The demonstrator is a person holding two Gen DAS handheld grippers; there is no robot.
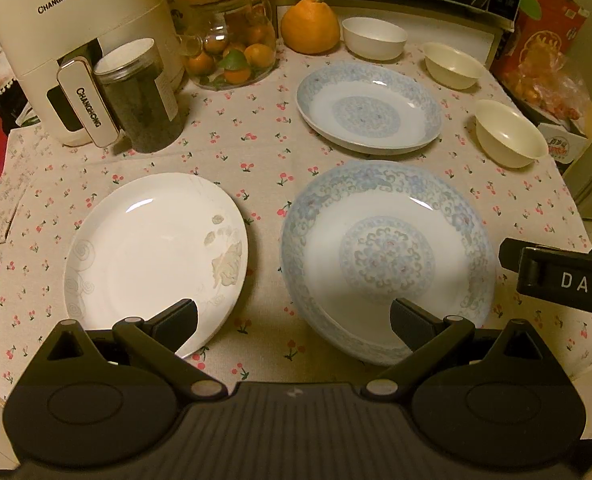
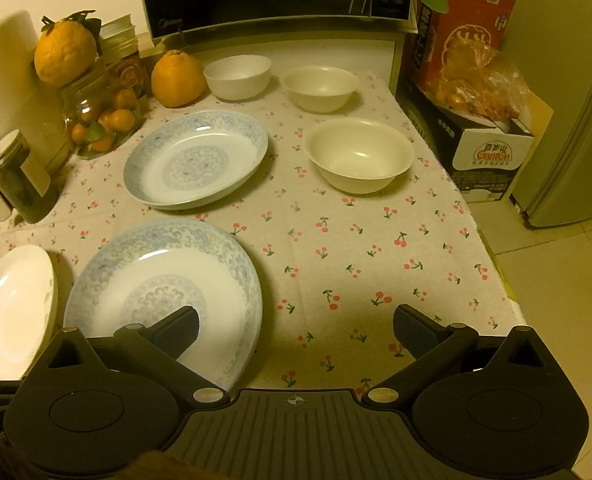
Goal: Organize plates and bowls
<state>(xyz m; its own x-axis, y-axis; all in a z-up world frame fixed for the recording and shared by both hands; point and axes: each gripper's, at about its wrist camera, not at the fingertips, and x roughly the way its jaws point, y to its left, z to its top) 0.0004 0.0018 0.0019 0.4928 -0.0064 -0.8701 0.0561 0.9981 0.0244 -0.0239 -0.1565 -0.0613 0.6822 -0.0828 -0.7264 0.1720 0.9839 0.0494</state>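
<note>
1. Both grippers, left [image 1: 293, 320] and right [image 2: 296, 326], hang spread apart, empty, over the counter [image 2: 336, 240].
2. Nothing stacked yet: near blue plate [image 1: 388, 256], white plate [image 1: 155, 256] left, bowls [image 2: 358, 154] far right.
3. Next, probably pinch one plate's rim.

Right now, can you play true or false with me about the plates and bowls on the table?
1. There are three bowls on the table. True: the white bowl, a cream bowl beside it and the nearer cream bowl.
2. All three plates have blue patterns. False: the near blue plate and far blue plate do, but the white plate is plain white with faint swirls.
3. The left gripper is holding a plate. False: it is open and holds nothing.
4. The right gripper is open. True.
5. The bowls are stacked. False: each stands alone on the tablecloth.
</note>
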